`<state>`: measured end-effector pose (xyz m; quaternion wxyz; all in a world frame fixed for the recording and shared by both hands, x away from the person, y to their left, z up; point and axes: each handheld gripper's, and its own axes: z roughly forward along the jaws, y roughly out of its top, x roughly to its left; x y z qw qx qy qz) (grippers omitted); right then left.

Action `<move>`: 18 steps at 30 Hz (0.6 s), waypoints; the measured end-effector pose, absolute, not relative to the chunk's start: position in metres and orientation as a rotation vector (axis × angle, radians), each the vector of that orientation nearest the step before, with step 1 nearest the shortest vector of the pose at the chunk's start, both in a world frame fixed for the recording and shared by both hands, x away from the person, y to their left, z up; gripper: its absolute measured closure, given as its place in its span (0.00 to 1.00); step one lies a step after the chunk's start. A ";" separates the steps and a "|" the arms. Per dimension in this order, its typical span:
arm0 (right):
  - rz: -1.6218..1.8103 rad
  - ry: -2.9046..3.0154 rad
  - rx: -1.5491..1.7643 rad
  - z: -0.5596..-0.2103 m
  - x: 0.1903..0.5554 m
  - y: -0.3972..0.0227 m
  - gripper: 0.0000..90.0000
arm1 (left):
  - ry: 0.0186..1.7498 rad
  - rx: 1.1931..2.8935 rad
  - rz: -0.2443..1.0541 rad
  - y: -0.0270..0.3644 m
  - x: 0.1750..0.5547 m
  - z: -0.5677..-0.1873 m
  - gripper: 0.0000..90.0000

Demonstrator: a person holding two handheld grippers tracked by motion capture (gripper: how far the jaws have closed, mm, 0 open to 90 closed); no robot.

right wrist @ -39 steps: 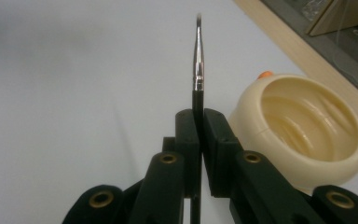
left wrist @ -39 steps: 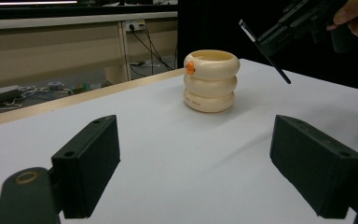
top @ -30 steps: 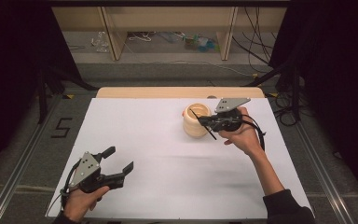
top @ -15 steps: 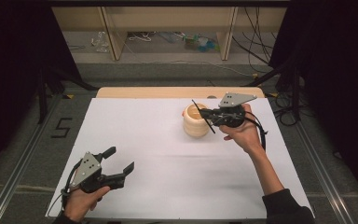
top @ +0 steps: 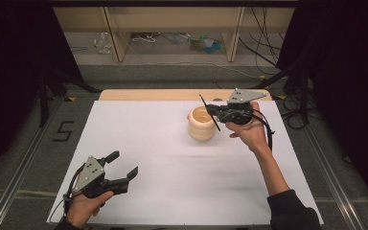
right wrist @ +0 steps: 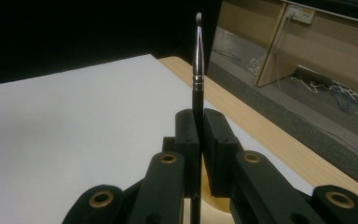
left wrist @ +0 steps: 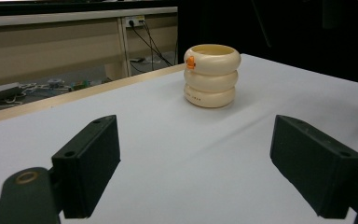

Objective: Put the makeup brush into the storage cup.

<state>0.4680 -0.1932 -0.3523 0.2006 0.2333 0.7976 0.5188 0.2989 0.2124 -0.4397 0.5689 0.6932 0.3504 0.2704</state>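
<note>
Compared with a second ago, the right hand-held gripper [top: 219, 113] has lifted a little and tipped, so the thin black brush [top: 210, 113] it clamps now slants up above the rim of the cream holder [top: 202, 124] rather than lying low across its mouth. In the right gripper view the jaws are clenched tight on the brush's handle [right wrist: 196, 100], with the pale bristle tip pointing up. The left hand-held gripper [top: 120, 165] has not shifted: it rests near the front left corner of the desk [top: 172, 163], jaws spread wide with nothing between them, well apart from the holder.

The holder, shaped like three stacked rings with a small orange mark near its rim [left wrist: 190, 62], stands toward the back right of the desk. The desk is covered by a plain white sheet, with a strip of pale wood showing along its far edge. Beyond it are wooden shelving legs, loose cables on a grey floor, and dark curtains at both sides.
</note>
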 end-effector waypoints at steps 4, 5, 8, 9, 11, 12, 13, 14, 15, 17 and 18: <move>1.455 2.215 0.656 -0.352 0.472 -0.194 0.95 | 0.827 1.625 0.633 0.212 0.299 -0.440 0.18; 1.460 2.211 0.672 -0.353 0.472 -0.194 0.95 | 0.824 1.627 0.636 0.213 0.299 -0.440 0.18; 1.466 2.198 0.659 -0.351 0.474 -0.193 0.95 | 0.827 1.621 0.633 0.212 0.299 -0.440 0.18; 1.472 2.207 0.674 -0.351 0.473 -0.193 0.95 | 0.823 1.625 0.638 0.212 0.299 -0.440 0.18; 1.480 2.192 0.680 -0.350 0.474 -0.191 0.95 | 0.823 1.623 0.638 0.212 0.299 -0.439 0.18; 1.480 2.180 0.670 -0.350 0.476 -0.191 0.95 | 0.824 1.622 0.636 0.212 0.299 -0.439 0.18; 1.485 2.191 0.670 -0.350 0.477 -0.191 0.95 | 0.815 1.629 0.643 0.212 0.299 -0.439 0.18; 1.475 2.190 0.674 -0.350 0.478 -0.191 0.95 | 0.814 1.631 0.643 0.212 0.299 -0.439 0.18; 1.477 2.188 0.676 -0.351 0.479 -0.190 0.95 | 0.814 1.632 0.642 0.212 0.299 -0.439 0.18; 1.475 2.198 0.686 -0.352 0.481 -0.188 0.95 | 0.815 1.634 0.641 0.212 0.299 -0.439 0.18; 1.476 2.197 0.685 -0.352 0.483 -0.187 0.95 | 0.813 1.636 0.641 0.212 0.298 -0.439 0.18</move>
